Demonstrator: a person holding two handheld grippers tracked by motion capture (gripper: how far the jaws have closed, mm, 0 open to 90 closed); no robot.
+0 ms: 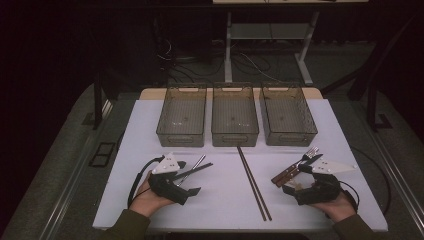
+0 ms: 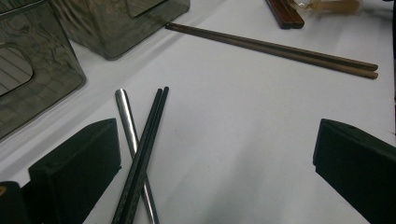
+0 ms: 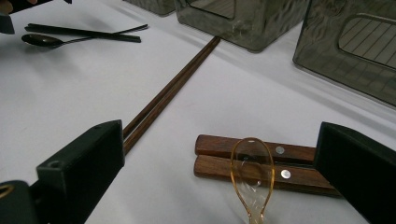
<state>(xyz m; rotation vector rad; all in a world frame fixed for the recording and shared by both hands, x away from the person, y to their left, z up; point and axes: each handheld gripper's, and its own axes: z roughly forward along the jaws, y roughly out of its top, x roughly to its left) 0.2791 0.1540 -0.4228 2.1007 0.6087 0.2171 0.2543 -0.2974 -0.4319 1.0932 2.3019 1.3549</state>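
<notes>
Both grippers, left (image 1: 187,179) and right (image 1: 300,175), spread wide, resting by black chopsticks (image 2: 142,154) and amber spoon (image 3: 252,175) over wooden handles (image 3: 261,163)

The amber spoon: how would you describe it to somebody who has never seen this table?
On the white table, look near the right gripper. Two wooden handles lie there side by side, and the amber spoon rests across them. It alone is see-through.

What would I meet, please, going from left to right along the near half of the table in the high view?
Left gripper → brown chopsticks → wooden-handled cutlery → right gripper.
</notes>
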